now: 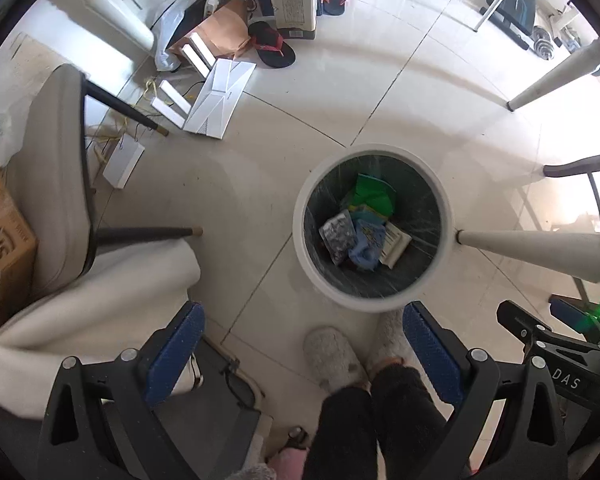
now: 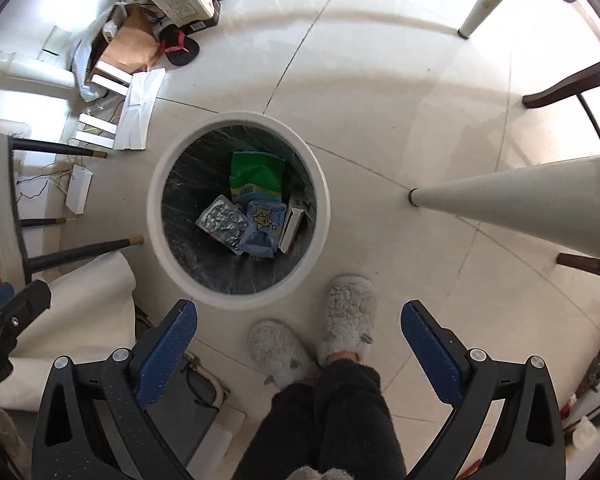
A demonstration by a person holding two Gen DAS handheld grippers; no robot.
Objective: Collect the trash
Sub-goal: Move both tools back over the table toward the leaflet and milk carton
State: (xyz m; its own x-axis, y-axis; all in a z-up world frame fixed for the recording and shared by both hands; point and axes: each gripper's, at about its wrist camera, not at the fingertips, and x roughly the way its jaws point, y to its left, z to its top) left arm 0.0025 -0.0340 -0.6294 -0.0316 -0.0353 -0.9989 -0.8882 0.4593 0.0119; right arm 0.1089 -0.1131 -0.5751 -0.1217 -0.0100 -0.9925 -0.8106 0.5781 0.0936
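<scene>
Both the left gripper [image 1: 302, 354] and right gripper [image 2: 298, 350] hang with jaws spread wide, holding nothing, above a tiled floor. The round white bin [image 2: 162, 236], left of centre in the right wrist view, holds a green packet [image 2: 256, 172], silver foil pouch [image 2: 222, 224] and blue wrapper [image 2: 262, 232].

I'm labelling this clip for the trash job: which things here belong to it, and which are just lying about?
Belongs to the job:
- trash bin
- green packet
- foil pack
- blue wrapper

Just lying about:
- flip-flop
- white boxes
- chair
</scene>
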